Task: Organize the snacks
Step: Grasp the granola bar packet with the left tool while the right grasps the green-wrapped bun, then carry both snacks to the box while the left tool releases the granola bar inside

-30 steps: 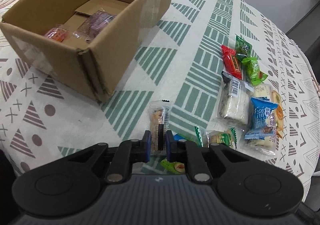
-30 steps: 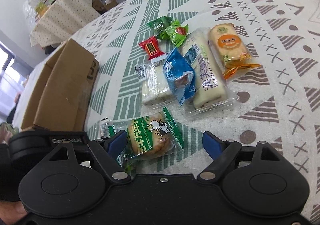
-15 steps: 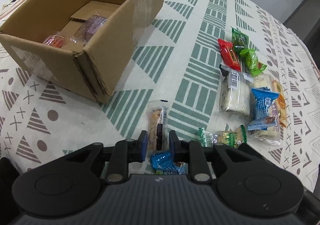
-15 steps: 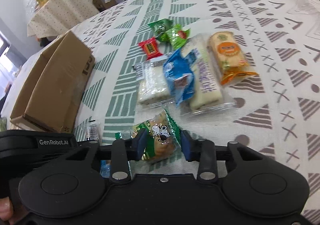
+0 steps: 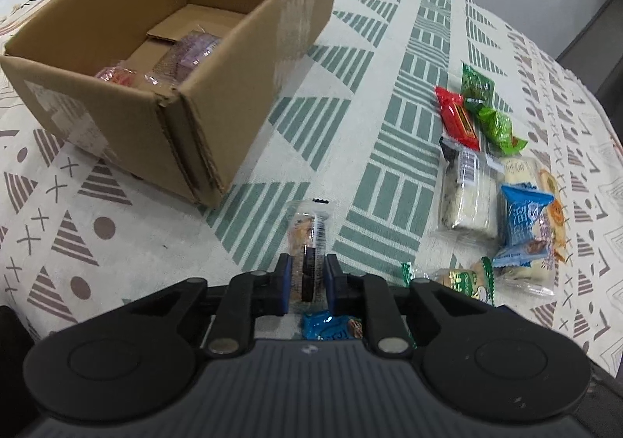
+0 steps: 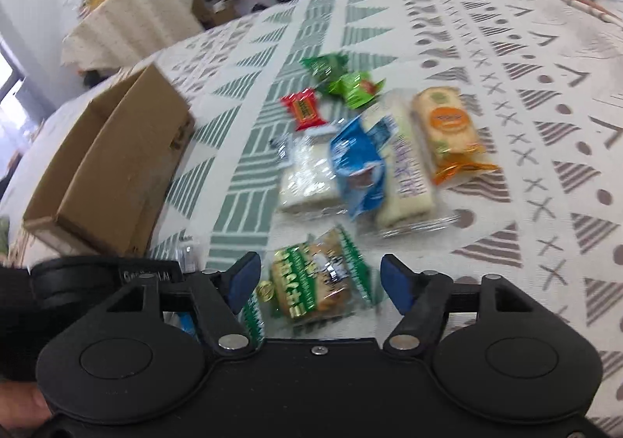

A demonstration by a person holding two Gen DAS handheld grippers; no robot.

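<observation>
The left gripper point(image 5: 307, 284) is pinched on a clear-wrapped biscuit point(image 5: 307, 243); its blue pads point(image 5: 283, 282) press the near end of the wrapper from both sides, with the gap no wider than the packet; the far end of the biscuit lies out ahead on the tablecloth point(image 5: 389, 87). Just under the gripper's body a blue packet point(image 5: 331, 326) shows, partly hidden.

The right gripper point(image 6: 319, 282) stands spread and its jaws are opening; between them lies a green-and-white biscuit pack point(image 6: 311, 282), resting on the cloth; the left pad point(image 6: 243, 276) is just beside the wrapper's edge and the right pad stands apart from it, so neither presses on it. This view is somewhat blurred.

The cardboard box point(image 5: 241, 64) sits open on the cloth, up and left of the left gripper; inside it lie a purple packet point(image 5: 190, 52) and a pink one point(image 5: 117, 75).

The rest of the snacks lie in a loose cluster beyond the right gripper: a red candy point(image 6: 304, 113), two green packets point(image 6: 342, 81), a white cake point(image 6: 305, 181), a blue pouch point(image 6: 360, 165) leaning on a long cream cake point(image 6: 405, 165), and an orange-labelled cake point(image 6: 447, 128) to its right.
</observation>
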